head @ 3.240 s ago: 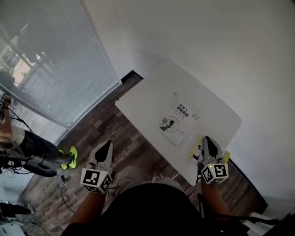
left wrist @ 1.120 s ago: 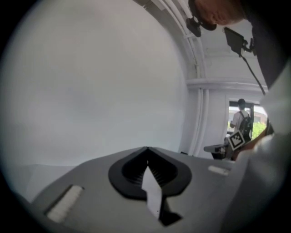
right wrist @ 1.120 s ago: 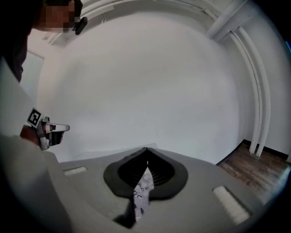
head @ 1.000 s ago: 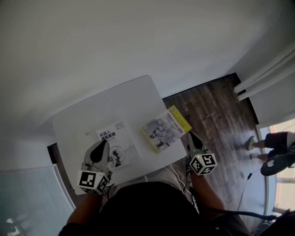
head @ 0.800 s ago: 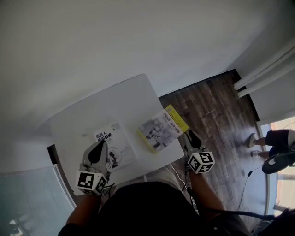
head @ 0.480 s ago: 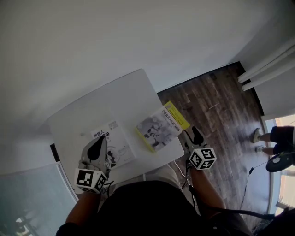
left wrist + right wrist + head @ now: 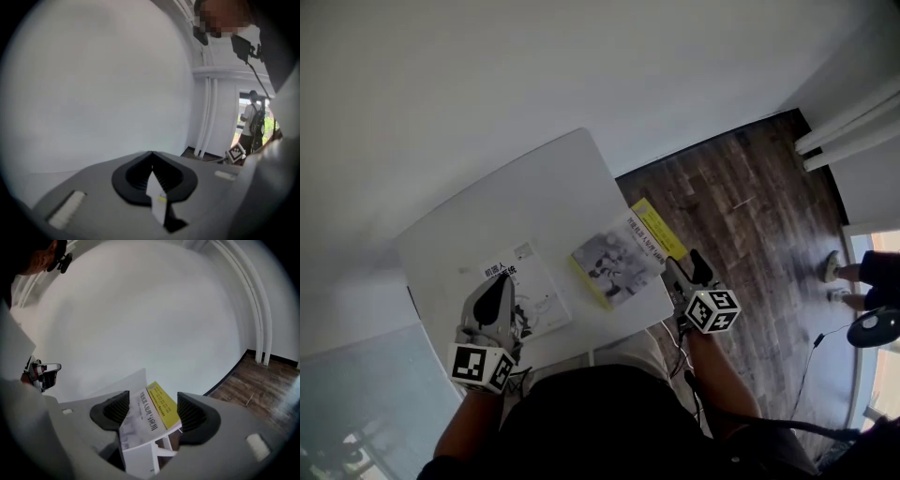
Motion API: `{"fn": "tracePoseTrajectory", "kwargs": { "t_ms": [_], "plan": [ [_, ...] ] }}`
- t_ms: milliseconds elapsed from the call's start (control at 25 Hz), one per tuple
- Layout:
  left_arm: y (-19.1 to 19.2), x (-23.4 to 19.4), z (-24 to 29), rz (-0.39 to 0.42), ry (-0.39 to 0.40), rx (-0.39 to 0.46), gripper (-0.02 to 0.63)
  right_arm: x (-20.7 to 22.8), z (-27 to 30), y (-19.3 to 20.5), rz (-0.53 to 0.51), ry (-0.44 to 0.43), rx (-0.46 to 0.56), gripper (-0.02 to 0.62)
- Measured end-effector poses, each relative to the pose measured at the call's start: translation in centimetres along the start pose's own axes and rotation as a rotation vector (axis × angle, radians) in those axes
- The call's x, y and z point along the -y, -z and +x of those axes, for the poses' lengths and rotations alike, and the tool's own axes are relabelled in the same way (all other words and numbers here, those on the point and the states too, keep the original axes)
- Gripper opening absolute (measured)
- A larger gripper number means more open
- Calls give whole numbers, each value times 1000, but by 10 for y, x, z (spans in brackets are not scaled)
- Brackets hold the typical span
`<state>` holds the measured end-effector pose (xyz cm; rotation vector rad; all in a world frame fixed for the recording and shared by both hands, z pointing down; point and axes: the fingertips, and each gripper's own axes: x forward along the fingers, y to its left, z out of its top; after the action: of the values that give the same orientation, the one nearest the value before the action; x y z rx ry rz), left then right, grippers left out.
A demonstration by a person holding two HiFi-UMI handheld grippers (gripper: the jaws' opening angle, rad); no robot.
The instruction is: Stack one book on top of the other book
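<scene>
Head view showed the yellow book [image 7: 619,258] overhanging the surface [image 7: 516,202] edge, likely for easy gripping. The right claw [image 7: 684,270] beside it had just been opening, the book between its jaws untouched. The left claw [image 7: 499,286], pressed together, hovered over the white book [image 7: 536,286].

Books: two, a white book [image 7: 525,292] and a yellow-edged book [image 7: 623,258] | table [image 7: 516,216]: one, white | handheld grippers: two, left gripper [image 7: 500,286] and right gripper [image 7: 684,268] | bystander [image 7: 252,123]: one
</scene>
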<state>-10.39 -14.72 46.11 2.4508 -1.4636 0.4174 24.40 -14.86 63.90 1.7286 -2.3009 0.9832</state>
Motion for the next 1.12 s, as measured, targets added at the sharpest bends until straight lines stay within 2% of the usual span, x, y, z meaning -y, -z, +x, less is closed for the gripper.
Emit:
{"fn": "tracePoseTrajectory", "kwargs": {
  "t_ms": [400, 560, 760, 1120],
  "plan": [
    [-1, 4, 10, 1, -54, -37, 2, 16, 30, 25, 105, -76, -82, 368],
    [0, 2, 6, -3, -88, -57, 3, 27, 46, 34, 197, -87, -103, 397],
    [4, 1, 3, -14, -125, -83, 3, 35, 58, 41, 234, -89, -139, 446],
    [5, 6, 2, -13, -149, -117, 3, 39, 76, 54, 270, -134, -189, 448]
  ]
}}
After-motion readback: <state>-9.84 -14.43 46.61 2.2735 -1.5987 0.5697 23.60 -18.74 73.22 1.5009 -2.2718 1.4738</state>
